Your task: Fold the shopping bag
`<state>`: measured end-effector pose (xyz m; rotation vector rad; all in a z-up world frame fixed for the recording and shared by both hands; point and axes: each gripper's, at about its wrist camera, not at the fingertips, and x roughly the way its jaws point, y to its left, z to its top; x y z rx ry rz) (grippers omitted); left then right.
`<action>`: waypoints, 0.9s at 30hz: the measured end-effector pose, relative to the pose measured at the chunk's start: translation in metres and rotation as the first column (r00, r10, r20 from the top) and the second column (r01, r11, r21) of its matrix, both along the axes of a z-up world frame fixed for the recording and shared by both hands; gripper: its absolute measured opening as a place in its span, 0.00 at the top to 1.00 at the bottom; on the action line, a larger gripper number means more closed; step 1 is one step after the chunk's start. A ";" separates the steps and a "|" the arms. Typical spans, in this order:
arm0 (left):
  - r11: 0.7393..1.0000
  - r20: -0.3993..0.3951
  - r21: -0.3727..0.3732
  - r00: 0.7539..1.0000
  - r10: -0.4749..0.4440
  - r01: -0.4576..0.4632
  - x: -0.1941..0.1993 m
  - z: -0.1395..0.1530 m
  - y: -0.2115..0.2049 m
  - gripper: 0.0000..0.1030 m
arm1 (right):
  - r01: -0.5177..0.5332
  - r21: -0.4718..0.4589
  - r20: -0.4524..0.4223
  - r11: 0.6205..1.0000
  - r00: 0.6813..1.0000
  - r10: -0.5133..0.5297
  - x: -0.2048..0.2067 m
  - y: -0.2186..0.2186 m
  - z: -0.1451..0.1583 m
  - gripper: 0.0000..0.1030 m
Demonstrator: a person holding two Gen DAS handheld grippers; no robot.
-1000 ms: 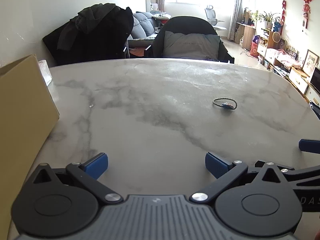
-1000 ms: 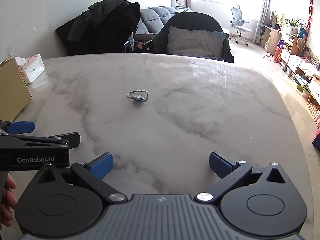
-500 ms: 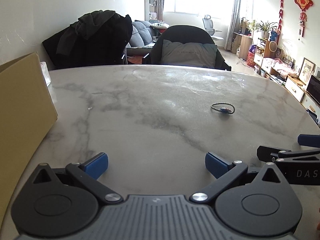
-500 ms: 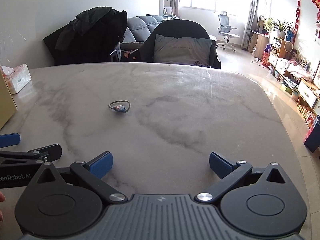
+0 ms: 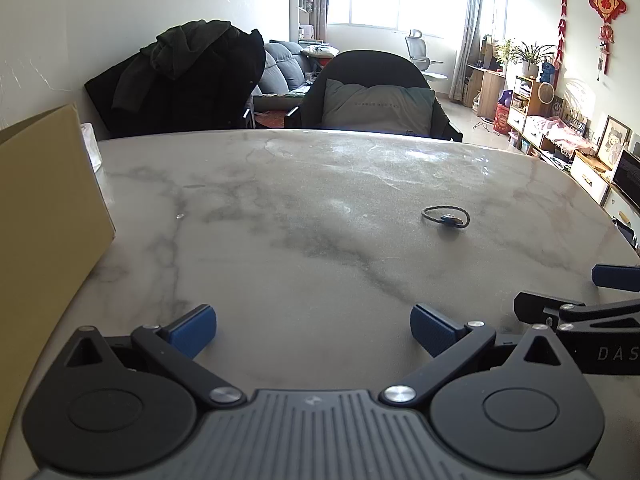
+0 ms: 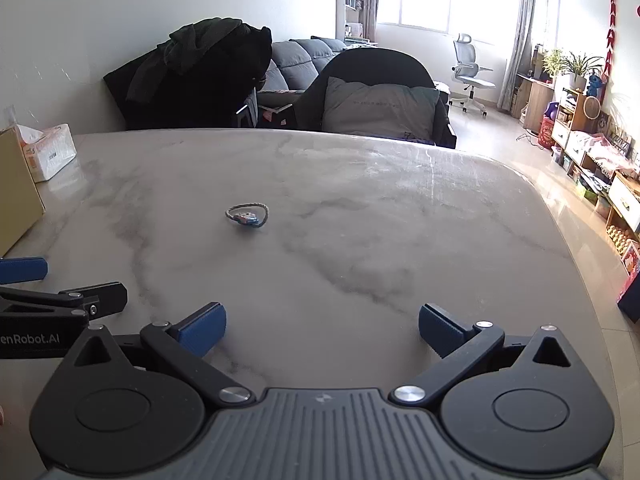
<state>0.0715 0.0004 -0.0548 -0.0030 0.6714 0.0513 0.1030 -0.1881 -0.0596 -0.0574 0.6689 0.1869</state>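
Both wide claws, left claw (image 5: 313,330) lettered "enRobot.AI", right claw (image 6: 322,329) "DAS".

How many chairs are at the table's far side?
2: one draped in dark coats on the left, one holding a grey cushion beside it on the right. Others may be hidden out of view.

Left gripper (image 5: 313,330) spread, right gripper (image 6: 322,329) spread

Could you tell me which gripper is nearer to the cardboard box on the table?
The left. The left gripper sits right beside the cardboard box, which is on its left; the right gripper is farther, beyond the left gripper.
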 end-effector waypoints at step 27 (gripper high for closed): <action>1.000 0.001 -0.002 1.000 -0.003 0.003 0.000 -0.001 0.001 0.00 | -0.001 0.000 0.002 1.000 1.000 0.001 -0.001 0.001 0.000 0.00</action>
